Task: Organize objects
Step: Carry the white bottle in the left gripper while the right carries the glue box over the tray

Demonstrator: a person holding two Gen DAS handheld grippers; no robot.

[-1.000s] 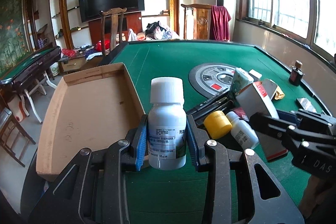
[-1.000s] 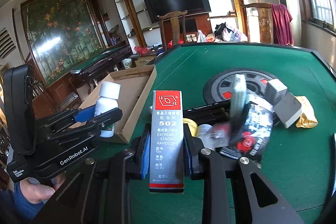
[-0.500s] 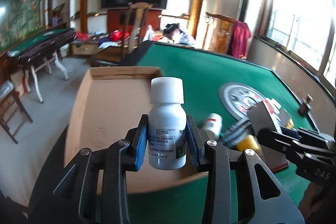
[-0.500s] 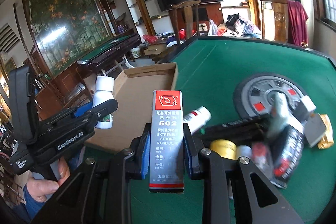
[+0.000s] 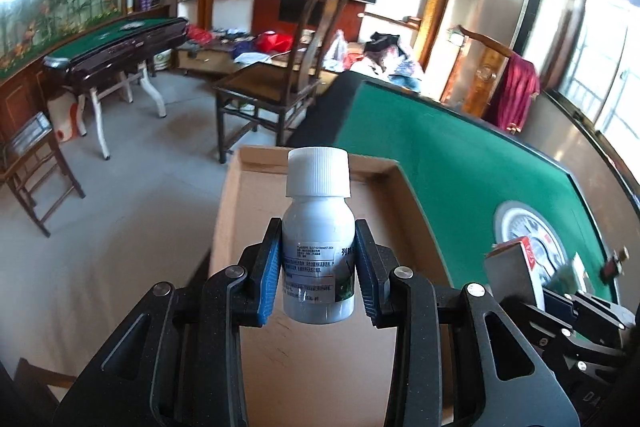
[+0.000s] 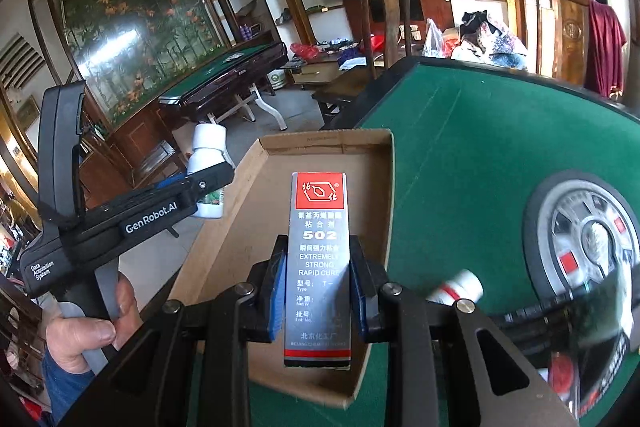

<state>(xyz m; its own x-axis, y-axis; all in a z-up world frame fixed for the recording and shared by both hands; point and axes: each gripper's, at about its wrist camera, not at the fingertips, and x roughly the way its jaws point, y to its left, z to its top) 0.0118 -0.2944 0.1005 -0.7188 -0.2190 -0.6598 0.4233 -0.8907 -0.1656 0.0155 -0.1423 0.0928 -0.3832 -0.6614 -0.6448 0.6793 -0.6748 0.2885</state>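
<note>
Two items are carried upright over the shallow brown cardboard tray (image 6: 320, 151) on the green felt desk (image 6: 480, 131), likely to drop in neatly: left gripper (image 5: 318, 267) jaws clamp the white plastic bottle (image 5: 318, 227), right gripper (image 6: 318, 291) jaws clamp the grey-and-red glue box (image 6: 319, 227).

White-capped bottle (image 5: 318, 247) upright between the left gripper's (image 5: 318, 277) jaws, above the cardboard tray (image 5: 404, 235).

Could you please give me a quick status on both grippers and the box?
Left gripper shut on white bottle. Right gripper shut on 502 glue box. Both over cardboard box; nothing in it, nothing blocking.
</note>
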